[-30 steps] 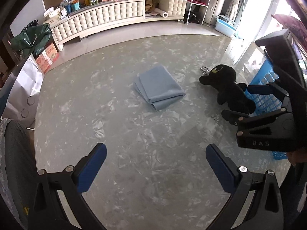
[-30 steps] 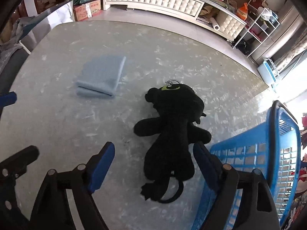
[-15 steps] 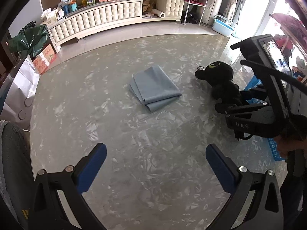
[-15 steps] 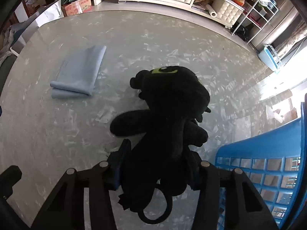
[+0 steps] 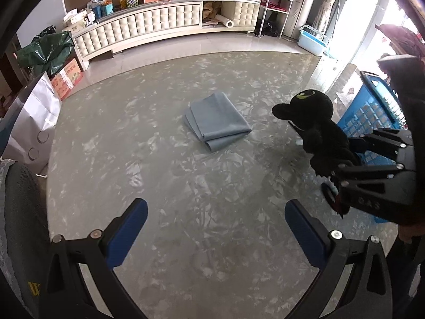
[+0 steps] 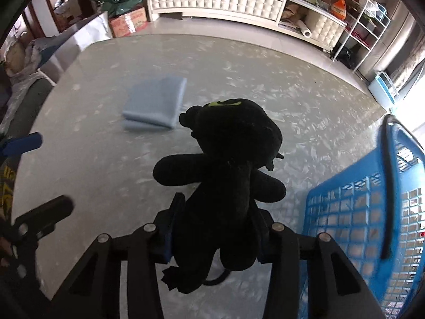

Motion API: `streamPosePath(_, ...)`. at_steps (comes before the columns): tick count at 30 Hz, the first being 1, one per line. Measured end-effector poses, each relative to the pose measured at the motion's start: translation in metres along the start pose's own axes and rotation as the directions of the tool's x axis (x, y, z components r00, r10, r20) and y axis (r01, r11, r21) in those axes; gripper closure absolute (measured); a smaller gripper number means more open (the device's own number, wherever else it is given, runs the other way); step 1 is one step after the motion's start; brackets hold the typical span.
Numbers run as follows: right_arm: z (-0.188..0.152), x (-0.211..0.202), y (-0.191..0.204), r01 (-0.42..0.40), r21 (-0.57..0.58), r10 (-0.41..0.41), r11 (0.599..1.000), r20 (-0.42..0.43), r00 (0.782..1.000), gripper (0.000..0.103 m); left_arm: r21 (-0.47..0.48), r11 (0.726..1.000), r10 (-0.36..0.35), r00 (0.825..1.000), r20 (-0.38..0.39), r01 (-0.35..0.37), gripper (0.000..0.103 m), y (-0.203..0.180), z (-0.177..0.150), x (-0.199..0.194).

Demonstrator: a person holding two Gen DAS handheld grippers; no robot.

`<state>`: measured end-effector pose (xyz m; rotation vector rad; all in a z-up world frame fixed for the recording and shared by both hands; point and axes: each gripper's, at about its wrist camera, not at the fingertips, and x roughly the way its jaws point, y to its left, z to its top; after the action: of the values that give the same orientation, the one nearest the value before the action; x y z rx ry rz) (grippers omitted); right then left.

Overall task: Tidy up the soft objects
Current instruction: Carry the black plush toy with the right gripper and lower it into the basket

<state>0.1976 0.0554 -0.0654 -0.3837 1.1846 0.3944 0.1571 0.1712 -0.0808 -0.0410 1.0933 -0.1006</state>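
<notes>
A black plush toy (image 6: 225, 175) with a green eye is clamped at its lower body by my right gripper (image 6: 216, 228) and held above the grey marbled table (image 6: 239, 79). It also shows in the left wrist view (image 5: 316, 130), with the right gripper (image 5: 345, 167) around it. A folded grey-blue cloth (image 5: 217, 121) lies flat at the table's middle; it shows in the right wrist view (image 6: 155, 103) too. A blue plastic basket (image 6: 358, 212) stands at the right, also in the left wrist view (image 5: 372, 114). My left gripper (image 5: 215, 228) is open and empty over the near table.
A white paper bag (image 5: 29, 122) stands off the table's left edge. A long cream cabinet (image 5: 164, 24) with clutter runs along the far wall. A white wire shelf (image 5: 276, 0) and a light-blue box (image 5: 312, 40) stand at the far right.
My right gripper closed on the plush toy and lifted it off the table, toward the basket side. The left gripper and the cloth stayed put.
</notes>
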Motion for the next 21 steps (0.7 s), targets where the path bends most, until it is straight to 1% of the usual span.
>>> streamPosePath(6,-0.016,-0.044,0.016,-0.045,-0.036,0.046,0.998,0.039,0.998,0.062,0.0,1.0,-0.003,1.0,0.02,0.003,0.0,-0.009,-0.004,-0.026)
streamPosePath(11,-0.028,-0.081,0.014,-0.071,-0.052,0.075,0.996,0.085,0.993,0.062,0.023,1.0,-0.008,0.999,0.048,0.007,0.0,-0.028,-0.008,-0.051)
streamPosePath(12,-0.027,-0.085,0.005,-0.073,-0.057,0.078,0.996,0.094,0.992,0.062,0.027,1.0,-0.009,0.999,0.052,0.007,0.0,-0.03,-0.009,-0.055)
streamPosePath(19,-0.05,-0.123,-0.012,-0.078,-0.084,0.089,0.993,0.148,0.985,0.062,0.065,0.998,0.0,0.997,0.081,-0.005,0.0,-0.062,-0.015,-0.084)
streamPosePath(21,-0.057,-0.134,-0.019,-0.079,-0.084,0.092,0.993,0.164,0.982,0.062,0.076,0.997,-0.008,0.996,0.087,0.001,0.0,-0.072,-0.016,-0.092)
